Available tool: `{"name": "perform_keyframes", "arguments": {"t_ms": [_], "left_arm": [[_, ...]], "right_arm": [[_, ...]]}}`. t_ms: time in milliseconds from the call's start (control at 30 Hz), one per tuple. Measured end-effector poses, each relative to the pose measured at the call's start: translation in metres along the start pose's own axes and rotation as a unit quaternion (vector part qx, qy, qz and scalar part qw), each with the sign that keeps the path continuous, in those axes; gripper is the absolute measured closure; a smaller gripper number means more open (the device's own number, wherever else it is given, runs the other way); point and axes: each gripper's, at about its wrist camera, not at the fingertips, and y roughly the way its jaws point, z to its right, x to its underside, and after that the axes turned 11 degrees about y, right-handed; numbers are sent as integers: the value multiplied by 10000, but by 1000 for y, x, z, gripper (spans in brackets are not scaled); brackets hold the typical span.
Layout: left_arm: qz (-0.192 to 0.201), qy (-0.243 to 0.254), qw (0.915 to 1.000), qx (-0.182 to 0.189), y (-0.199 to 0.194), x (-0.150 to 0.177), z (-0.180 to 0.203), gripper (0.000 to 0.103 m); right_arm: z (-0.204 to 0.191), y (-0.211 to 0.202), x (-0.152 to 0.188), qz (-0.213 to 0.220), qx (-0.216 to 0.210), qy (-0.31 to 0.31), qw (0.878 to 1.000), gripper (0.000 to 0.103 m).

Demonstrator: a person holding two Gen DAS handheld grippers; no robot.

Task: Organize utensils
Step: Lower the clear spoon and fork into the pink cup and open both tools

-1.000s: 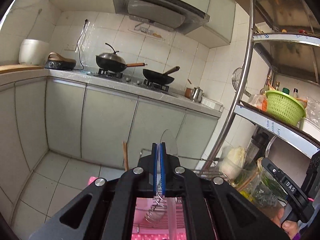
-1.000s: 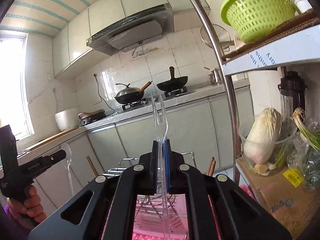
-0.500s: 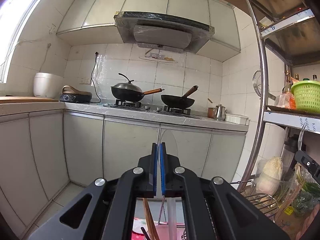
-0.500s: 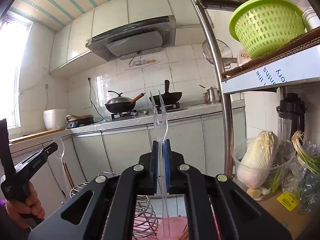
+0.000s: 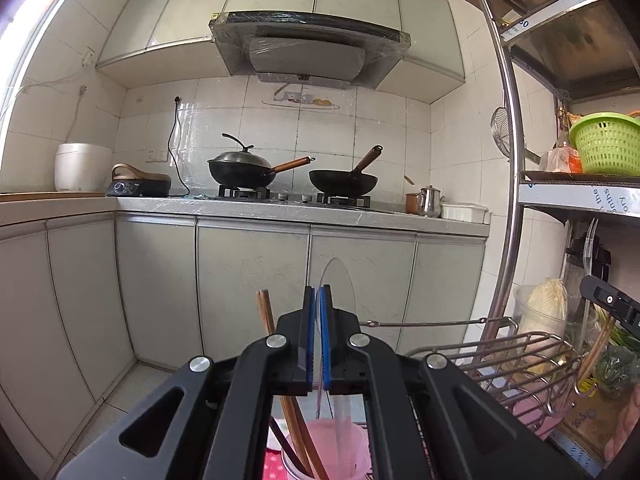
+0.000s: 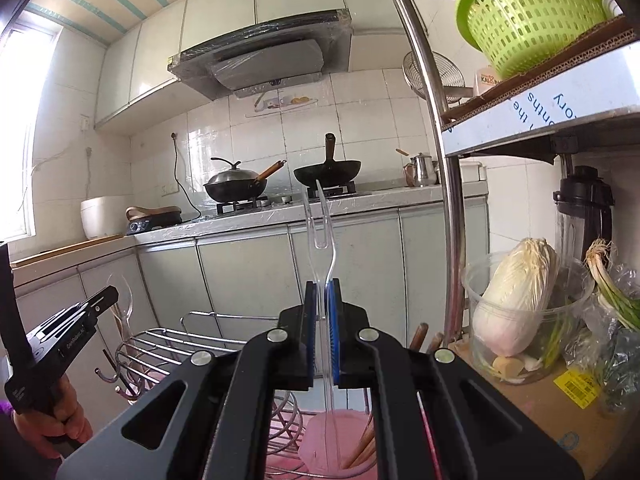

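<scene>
In the left wrist view my left gripper [image 5: 318, 320] is shut on a clear plastic spoon [image 5: 338, 280]. The spoon's bowl stands up above the pads and its handle runs down into a pink cup [image 5: 356, 452]. Wooden chopsticks [image 5: 266, 316] lean in that cup just left of the fingers. In the right wrist view my right gripper [image 6: 322, 308] is shut on a clear two-tined fork [image 6: 320, 220], tines up. The fork's handle hangs over a pink cup [image 6: 320, 432] that also holds chopsticks [image 6: 364, 444]. The left gripper [image 6: 64, 340] shows at the left, in a hand.
A wire dish rack [image 5: 500, 356] [image 6: 180, 344] stands between the two grippers. A steel shelf post [image 6: 444, 160] rises at the right, beside a clear tub with a cabbage [image 6: 516, 300] on a cardboard box. A green basket [image 6: 528, 12] sits above. Cabinets and a stove counter [image 5: 280, 208] lie ahead.
Both grippers have sunk with their utensils still gripped. The left view has swung up to level, and a pink cup with chopsticks now sits under each gripper.
</scene>
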Motion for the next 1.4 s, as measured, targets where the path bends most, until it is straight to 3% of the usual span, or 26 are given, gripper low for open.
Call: {"name": "perform_keyframes", "arguments": {"t_ms": [467, 900, 1400], "left_arm": [[-696, -448, 9955, 460, -24, 28, 3, 99], [-1720, -570, 9833, 156, -10, 47, 10, 99], [-2081, -618, 9761, 52, 1, 54, 8, 99]], "right_arm": [[2, -23, 33, -822, -123, 333, 9960, 97], [20, -1, 59, -1502, 331, 804, 9848, 97], [19, 8, 65, -1820, 490, 673, 9798, 97]]}}
